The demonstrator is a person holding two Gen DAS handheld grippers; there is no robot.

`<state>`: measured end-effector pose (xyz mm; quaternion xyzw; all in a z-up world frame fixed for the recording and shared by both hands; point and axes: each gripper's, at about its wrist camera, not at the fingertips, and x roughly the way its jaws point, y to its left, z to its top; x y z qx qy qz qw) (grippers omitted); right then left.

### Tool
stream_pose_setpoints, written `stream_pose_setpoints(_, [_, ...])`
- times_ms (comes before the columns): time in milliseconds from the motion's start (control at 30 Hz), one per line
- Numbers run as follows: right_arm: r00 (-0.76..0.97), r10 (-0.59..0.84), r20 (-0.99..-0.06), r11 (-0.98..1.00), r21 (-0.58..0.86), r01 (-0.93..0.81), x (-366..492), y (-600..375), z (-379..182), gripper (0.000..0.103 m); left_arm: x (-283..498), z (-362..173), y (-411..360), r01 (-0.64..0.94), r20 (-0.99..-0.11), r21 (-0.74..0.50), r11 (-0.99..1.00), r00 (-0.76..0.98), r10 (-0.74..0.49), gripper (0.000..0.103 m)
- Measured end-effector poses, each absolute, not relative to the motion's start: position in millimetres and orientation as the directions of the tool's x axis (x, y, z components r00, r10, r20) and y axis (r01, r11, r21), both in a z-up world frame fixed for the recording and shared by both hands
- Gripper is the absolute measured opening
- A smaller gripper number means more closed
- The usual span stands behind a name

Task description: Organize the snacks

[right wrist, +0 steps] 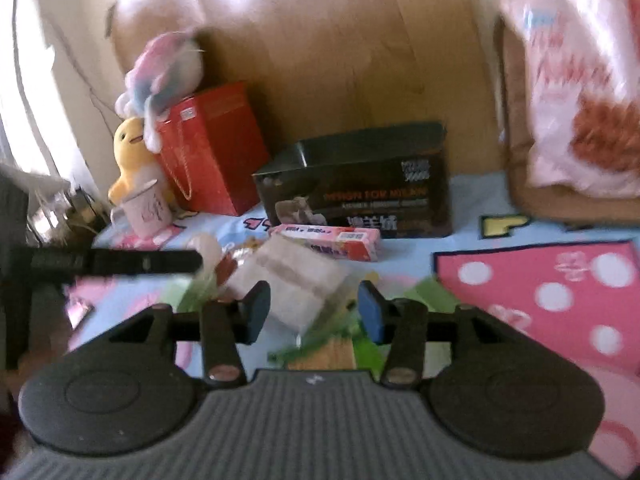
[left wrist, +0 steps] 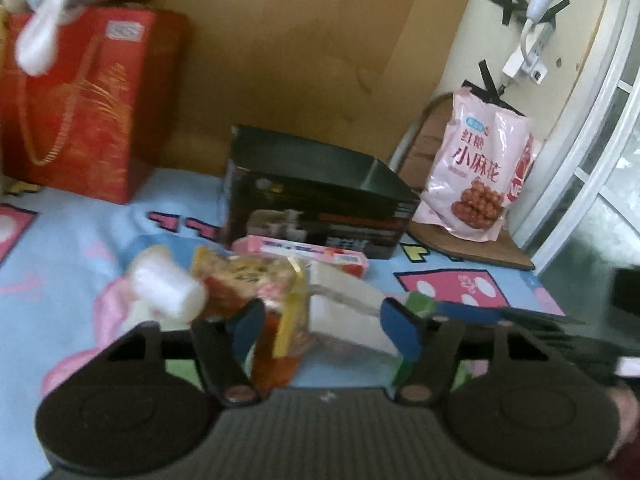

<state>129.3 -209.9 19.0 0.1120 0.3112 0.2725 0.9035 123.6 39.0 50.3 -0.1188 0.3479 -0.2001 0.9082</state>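
Against brown headboard stood red gift bag, then black open box, pink snack bag at its right. Before box on blue blanket: pink flat packet, white wrapped snack, orange snack pouch, white cup. Left gripper half-wide, pads touching nothing; right gripper half-wide, nothing held.

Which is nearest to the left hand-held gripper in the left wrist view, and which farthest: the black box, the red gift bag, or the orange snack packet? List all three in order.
1. Orange snack packet: right at the left hand-held gripper, by its left finger.
2. Black box: behind the snacks, centre.
3. Red gift bag: far back left, against the board.
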Motion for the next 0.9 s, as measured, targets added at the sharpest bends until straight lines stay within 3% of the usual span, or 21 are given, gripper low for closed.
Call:
stream_pose_setpoints(33, [0.632,0.563,-0.533,0.827,0.362,-0.431,139,-203,15,0.057,130,48,35,0.277,-0.598,-0.351,0.894,0.669,-0.442,0.057])
stream_pose_setpoints(67, [0.603,0.561,-0.567,0.827,0.341,-0.447,144,-195,8,0.069,137,45,31,0.274,-0.612,-0.346,0.897,0.659,-0.437,0.055])
stream_pose_setpoints(133, [0.517,0.595,-0.615,0.785,0.307,-0.539,147,-179,-5,0.078,148,36,25,0.266,-0.652,-0.346,0.900,0.621,-0.435,0.038])
stream_pose_setpoints(167, [0.527,0.590,-0.612,0.777,0.252,-0.577,141,-171,-6,0.085,151,30,24,0.257,-0.674,-0.356,0.898,0.595,-0.438,0.034])
stream_pose_setpoints(233, [0.568,0.527,-0.632,0.789,0.116,-0.603,129,-153,-9,0.086,146,23,24,0.258,-0.671,-0.382,0.887,0.583,-0.458,0.031])
stream_pose_setpoints(333, [0.642,0.480,-0.599,0.794,-0.014,-0.607,109,-139,-13,0.062,133,22,24,0.256,-0.666,-0.387,0.886,0.586,-0.461,0.028])
stream_pose_setpoints(367, [0.661,0.470,-0.585,0.805,-0.023,-0.593,106,-141,-13,0.043,128,25,24,0.252,-0.663,-0.385,0.888,0.594,-0.456,0.028])
stream_pose_setpoints(667, [0.800,0.469,-0.375,0.837,-0.100,-0.537,101,-153,27,0.042,123,81,21,0.327,-0.526,-0.344,0.880,0.709,-0.469,0.028])
stream_pose_setpoints(900, [0.846,0.374,-0.381,0.893,-0.099,-0.439,200,-146,57,0.042,215,103,-4,0.268,-0.496,-0.268,0.926,0.785,-0.371,0.029])
